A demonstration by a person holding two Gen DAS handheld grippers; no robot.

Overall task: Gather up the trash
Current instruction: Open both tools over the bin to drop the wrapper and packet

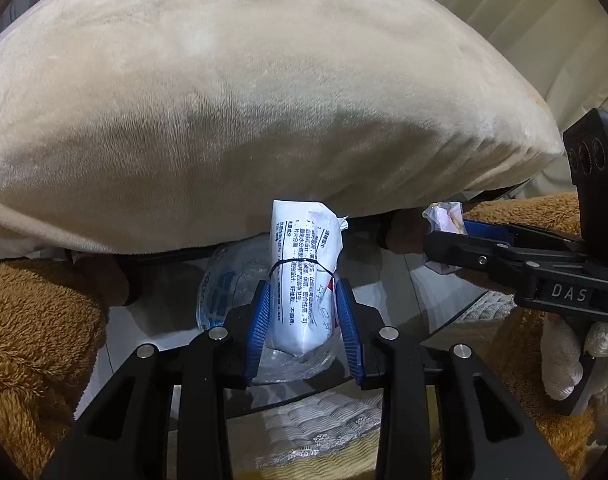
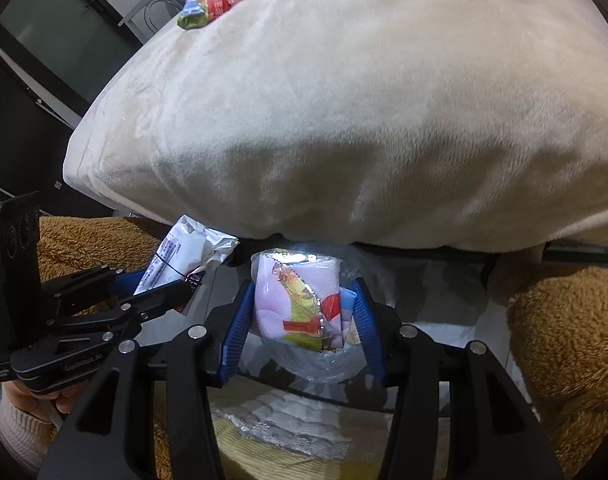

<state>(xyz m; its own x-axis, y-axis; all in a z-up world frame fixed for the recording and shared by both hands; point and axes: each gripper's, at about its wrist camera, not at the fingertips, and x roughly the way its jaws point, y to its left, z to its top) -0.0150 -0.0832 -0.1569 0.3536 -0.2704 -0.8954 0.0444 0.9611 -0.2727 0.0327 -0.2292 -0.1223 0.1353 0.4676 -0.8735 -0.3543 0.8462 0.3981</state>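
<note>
The left gripper (image 1: 303,312) is clamped on a white printed packet (image 1: 304,276); the right gripper (image 2: 300,320) pinches a pink wrapper (image 2: 298,306) — both over a clear bag (image 2: 335,364); neither is dropped yet, and more wrappers (image 2: 212,6) lie on the cushion (image 2: 363,100) — well short of done.

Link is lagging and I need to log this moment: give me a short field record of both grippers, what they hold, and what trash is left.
left gripper: shut on white printed wrapper
right gripper: shut on pink floral tissue pack
below both: clear plastic bag on glass table
remaining trash: small colourful wrappers on top of cream plush cushion
sides: brown fleece fabric
</note>
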